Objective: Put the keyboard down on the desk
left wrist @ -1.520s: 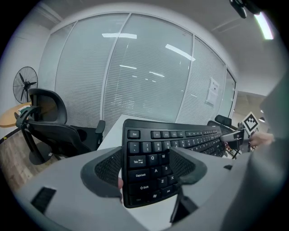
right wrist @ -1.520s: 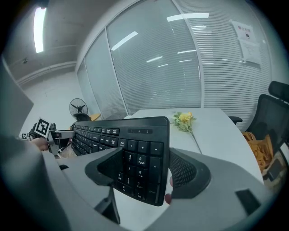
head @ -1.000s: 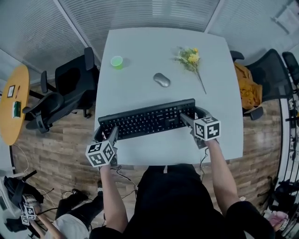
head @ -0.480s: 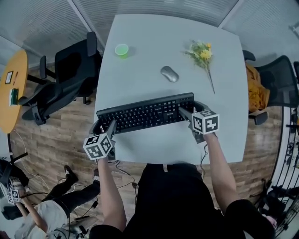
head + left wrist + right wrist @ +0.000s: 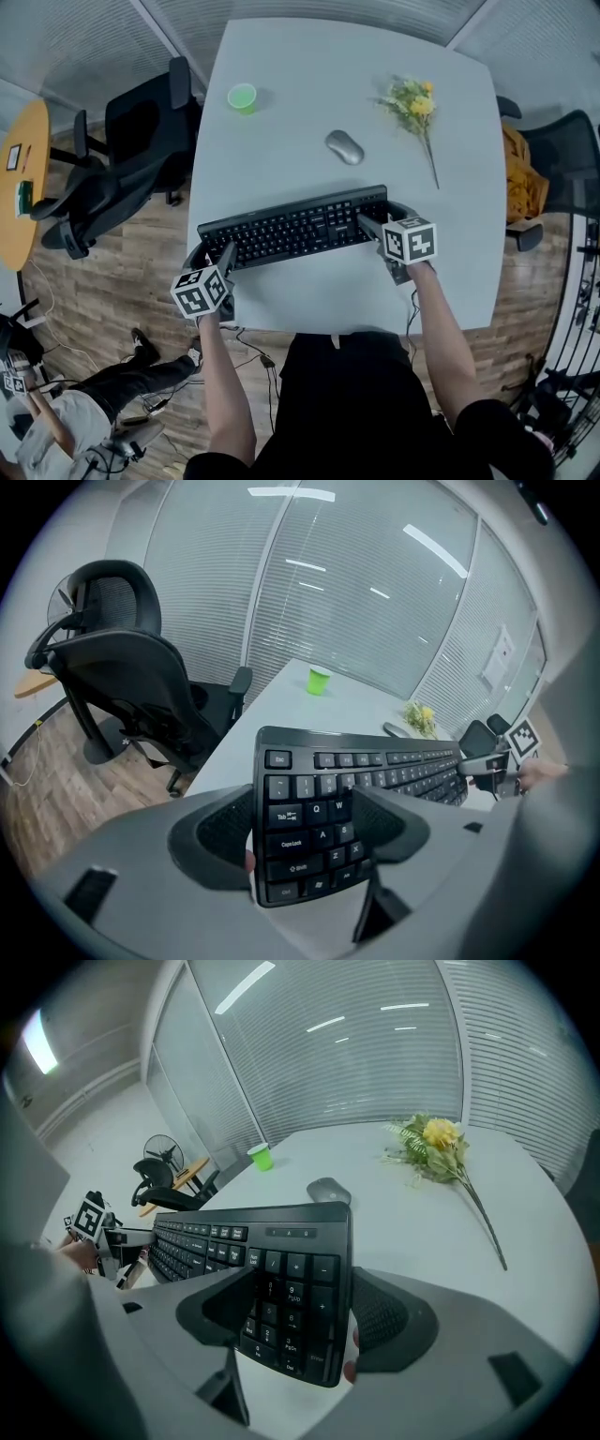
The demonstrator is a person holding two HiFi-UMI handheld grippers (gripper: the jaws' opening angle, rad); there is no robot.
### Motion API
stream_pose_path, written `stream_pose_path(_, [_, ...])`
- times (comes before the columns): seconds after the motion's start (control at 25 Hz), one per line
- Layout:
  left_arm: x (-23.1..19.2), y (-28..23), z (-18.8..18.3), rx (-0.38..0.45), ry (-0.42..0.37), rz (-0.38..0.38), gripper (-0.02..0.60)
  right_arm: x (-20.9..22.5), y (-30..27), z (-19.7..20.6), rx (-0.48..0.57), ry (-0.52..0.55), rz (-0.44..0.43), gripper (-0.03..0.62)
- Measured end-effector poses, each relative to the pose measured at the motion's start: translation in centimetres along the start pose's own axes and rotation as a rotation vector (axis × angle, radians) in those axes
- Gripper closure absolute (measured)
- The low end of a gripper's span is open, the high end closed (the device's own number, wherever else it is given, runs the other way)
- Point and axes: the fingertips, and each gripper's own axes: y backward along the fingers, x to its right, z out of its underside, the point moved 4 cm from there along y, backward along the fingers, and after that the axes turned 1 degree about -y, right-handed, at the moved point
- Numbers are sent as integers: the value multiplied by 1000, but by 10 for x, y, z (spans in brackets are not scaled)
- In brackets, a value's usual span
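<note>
A: Where is the keyboard point(image 5: 295, 228)?

B: Held at both ends over the near half of the white worktop point(image 5: 309, 75). It lies roughly level and slightly skewed, with the left end nearer the person. That left end sits right at the worktop's left edge.

A: Left side?

B: The left gripper point(image 5: 208, 259) has its fingers point(image 5: 389, 819) closed on the Esc-to-Ctrl end. One pad lies against the keys and the other against the outer side. No gap shows in the left gripper view.

A: Right side?

B: Same. The right gripper point(image 5: 382, 221) has its fingers point(image 5: 384, 1321) clamped on the number-pad end, a pad on each side.

A: Is it down yet?

B: I can't tell for sure. The right gripper view shows the worktop close below the numpad end. No view shows plainly whether the underside touches. With both grips fully on, I'd log it as not yet released.

A: Progress, then?

B: Late stage, by my reading. The keyboard is already over its landing spot, squarely in front of the person. What's left is to settle it flat, open both sets of fingers and draw the grippers clear at the ends.

A: Anything in the way?

B: No. The grey mouse point(image 5: 345, 147) is just beyond the far edge and not touching. The green cup point(image 5: 242, 97) is far left and the yellow flower sprig point(image 5: 417, 101) far right, both well apart from it. A black office chair point(image 5: 141, 141) stands off the left edge.
</note>
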Motion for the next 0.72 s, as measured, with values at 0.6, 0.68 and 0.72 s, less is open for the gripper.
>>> stream_pose_path(0.6, [-14,-25,5,-60,18,-17,256,5,-30,2,-52,-16,0,263])
stream_pose_path(0.68, [-14,-28,4,-62,18,-19,256,7,-33,1,-56,-19,-2,263])
stream_pose_path(0.72, [-14,-29,4,-62,16,-21,256,8,-34,1,-58,-22,-2,263])
